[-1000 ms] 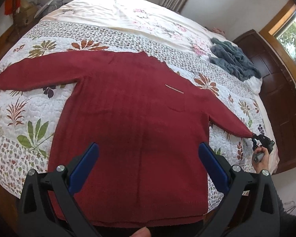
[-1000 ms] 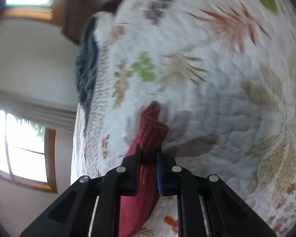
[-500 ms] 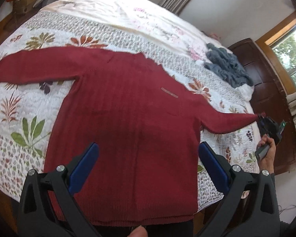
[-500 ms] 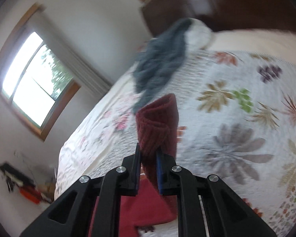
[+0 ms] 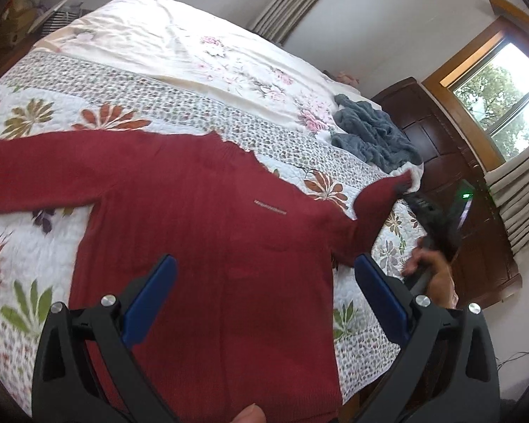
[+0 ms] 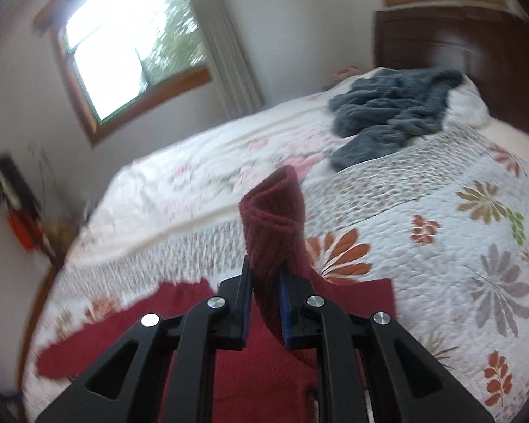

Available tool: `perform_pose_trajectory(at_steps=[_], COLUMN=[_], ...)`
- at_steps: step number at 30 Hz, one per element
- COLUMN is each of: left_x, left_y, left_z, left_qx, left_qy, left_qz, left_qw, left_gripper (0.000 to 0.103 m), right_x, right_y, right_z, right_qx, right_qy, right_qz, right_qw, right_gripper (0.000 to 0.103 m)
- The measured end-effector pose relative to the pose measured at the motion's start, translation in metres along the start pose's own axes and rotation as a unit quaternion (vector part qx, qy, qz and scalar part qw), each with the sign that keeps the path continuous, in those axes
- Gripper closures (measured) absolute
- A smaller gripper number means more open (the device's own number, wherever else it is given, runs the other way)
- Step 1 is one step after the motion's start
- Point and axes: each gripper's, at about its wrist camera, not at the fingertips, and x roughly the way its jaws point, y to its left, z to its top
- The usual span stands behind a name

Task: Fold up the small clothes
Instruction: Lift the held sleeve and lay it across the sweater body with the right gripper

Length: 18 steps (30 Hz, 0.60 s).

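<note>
My right hand-held gripper (image 6: 265, 303) is clamped on the cuff of the dark red knitted sweater (image 5: 201, 232), spread on the quilted floral bed (image 5: 98, 105). My left hand-held gripper (image 5: 264, 299) hangs apart above the hem. Risk: the knit slipping out, dropping the sleeve crooked.

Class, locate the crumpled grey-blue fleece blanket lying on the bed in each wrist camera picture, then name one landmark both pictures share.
Left wrist view: the crumpled grey-blue fleece blanket lies right of centre in the upper half, near the bed's far edge.
Right wrist view: it lies upper right, beyond the raised sleeve.
Shared landmark: the dark red knitted sweater, its sleeve cuff clamped in the right gripper.
</note>
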Motion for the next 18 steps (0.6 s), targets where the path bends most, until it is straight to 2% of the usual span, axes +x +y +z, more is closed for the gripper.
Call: perform_pose_trajectory(at_steps=[6,11,13,14,15,17,18], left_x=[0.056,0.121,0.146,0.165,0.181,0.208,0.221], left_y=[0.004,0.018,0.023,0.026,0.028,0.033,0.036], left_z=[0.032,0.046,0.047,0.048,0.048,0.046,0.044], left_qx=[-0.005,-0.043,-0.062,-0.074,-0.085,-0.110,-0.121], left_qy=[0.034,0.085,0.108,0.125,0.139,0.160,0.169], left_qz=[-0.030,-0.068,-0.085,-0.091,-0.094,-0.097,-0.104], left_qw=[0.9990,0.9931,0.9886,0.9852,0.9822,0.9762,0.9727], left_gripper=[0.003,0.003,0.003,0.003,0.003,0.003,0.003], right_x=[0.068,0.118,0.130,0.131,0.130,0.119,0.111], right_y=[0.062,0.095,0.100,0.101,0.101,0.098,0.096], right_z=[-0.063,-0.126,-0.148,-0.154,-0.160,-0.168,-0.170], right_qx=[-0.090,-0.158,-0.175,-0.176,-0.178,-0.175,-0.169], right_qy=[0.067,0.134,0.163,0.170,0.177,0.172,0.168], right_qz=[-0.014,-0.022,-0.017,-0.013,-0.007,-0.002,-0.001], right_qw=[0.994,0.978,0.971,0.969,0.968,0.969,0.971], right_gripper=[0.090,0.089,0.082,0.076,0.063,0.055,0.055])
